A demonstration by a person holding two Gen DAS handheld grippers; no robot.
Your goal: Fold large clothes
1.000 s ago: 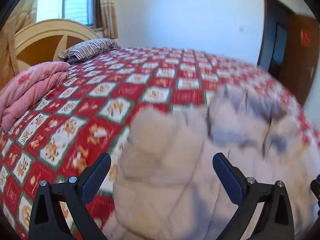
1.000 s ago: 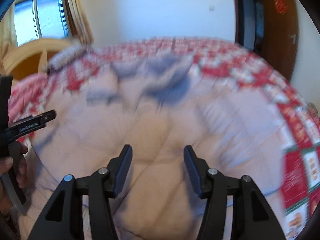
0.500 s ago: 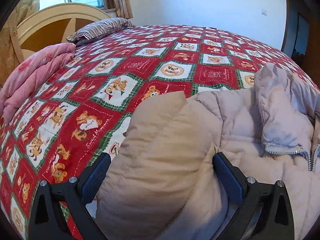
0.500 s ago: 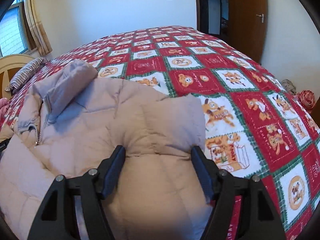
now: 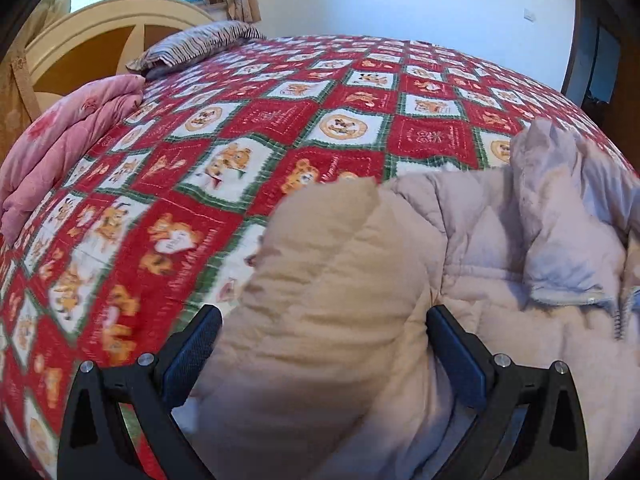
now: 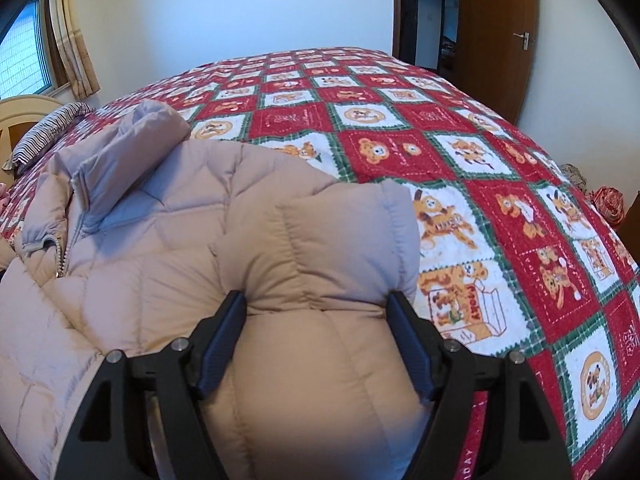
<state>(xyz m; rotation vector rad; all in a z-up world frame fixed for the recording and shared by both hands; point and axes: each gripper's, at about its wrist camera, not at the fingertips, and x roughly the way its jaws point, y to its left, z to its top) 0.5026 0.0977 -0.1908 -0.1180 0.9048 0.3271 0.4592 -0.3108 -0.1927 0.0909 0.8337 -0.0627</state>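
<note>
A puffy beige down jacket lies on the red teddy-bear quilt, collar and zipper toward the headboard. In the right wrist view my right gripper has one beige sleeve between its blue pads. The pads still dent the padding while the jaws are opening. In the left wrist view my left gripper stands wide around the other sleeve, both pads against the fabric. The collar rises at the right.
A folded pink duvet and a striped pillow lie by the cream headboard. A wooden door stands past the bed's far corner. Red bundles sit beside the bed's right edge.
Both grippers swung across the jacket and tipped downward, each with a sleeve between its jaws. The right jaws have spread wider. Over the last half second both have hardly moved.
</note>
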